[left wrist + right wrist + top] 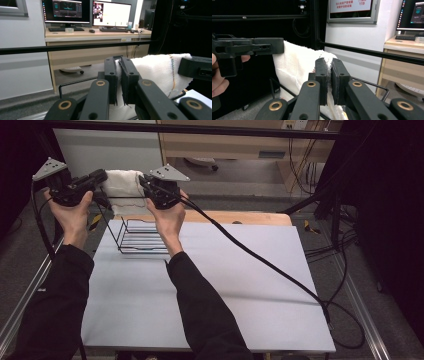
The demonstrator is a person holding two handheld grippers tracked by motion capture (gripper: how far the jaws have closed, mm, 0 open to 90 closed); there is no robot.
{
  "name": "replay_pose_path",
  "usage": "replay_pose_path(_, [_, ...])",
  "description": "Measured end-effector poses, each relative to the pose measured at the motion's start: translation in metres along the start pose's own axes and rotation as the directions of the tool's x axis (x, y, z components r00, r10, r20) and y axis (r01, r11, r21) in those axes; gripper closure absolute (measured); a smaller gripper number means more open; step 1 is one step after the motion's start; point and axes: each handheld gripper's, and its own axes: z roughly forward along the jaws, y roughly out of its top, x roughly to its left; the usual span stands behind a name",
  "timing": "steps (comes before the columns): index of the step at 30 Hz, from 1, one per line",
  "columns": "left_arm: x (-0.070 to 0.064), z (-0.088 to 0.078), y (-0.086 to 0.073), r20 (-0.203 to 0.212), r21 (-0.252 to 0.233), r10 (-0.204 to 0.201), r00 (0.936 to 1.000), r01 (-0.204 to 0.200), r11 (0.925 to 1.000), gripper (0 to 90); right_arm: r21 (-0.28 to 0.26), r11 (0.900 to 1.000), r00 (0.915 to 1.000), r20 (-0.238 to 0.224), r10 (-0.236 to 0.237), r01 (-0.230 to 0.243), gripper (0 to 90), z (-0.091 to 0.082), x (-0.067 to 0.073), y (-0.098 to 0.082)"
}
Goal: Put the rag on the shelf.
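Note:
A white knitted cloth (122, 185) hangs stretched between my two grippers, high over the table's far left corner. My left gripper (102, 179) is shut on its left edge and my right gripper (143, 182) is shut on its right edge. Below the cloth a black wire rack (142, 239) stands on the table. In the left gripper view the jaws (119, 63) pinch a fold of the cloth (155, 70), with the right gripper (197, 67) at the far end. In the right gripper view the jaws (328, 63) clamp the cloth (295, 66), and the left gripper (249, 47) holds the other end.
The table has a pale grey top (225, 285) with a wooden strip (250, 217) at its far edge. A thick black cable (260, 260) trails from the right gripper across the table to the right. A black frame bar (225, 130) runs overhead at the back. A desk with monitors (87, 12) lies beyond.

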Motion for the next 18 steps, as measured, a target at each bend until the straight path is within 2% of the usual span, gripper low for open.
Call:
replay_pose_path(5, [-0.002,-0.006,-0.003,0.015,0.0,0.009,0.9998,-0.009,1.0,84.0,-0.01,1.0,1.0,-0.005,0.003,-0.004,84.7,-0.005,0.002,-0.004])
replay_pose_path(10, [-0.004,-0.012,-0.006,0.025,0.002,0.019,0.9995,-0.019,0.9998,83.9,-0.008,1.0,0.9998,-0.01,-0.017,0.016,84.6,-0.01,0.006,-0.008])
replay_pose_path(18, [-0.01,-0.019,-0.014,0.033,0.02,0.004,0.9995,-0.005,0.9998,83.5,0.003,1.0,0.9994,-0.032,-0.014,0.014,84.4,-0.019,0.007,-0.016])
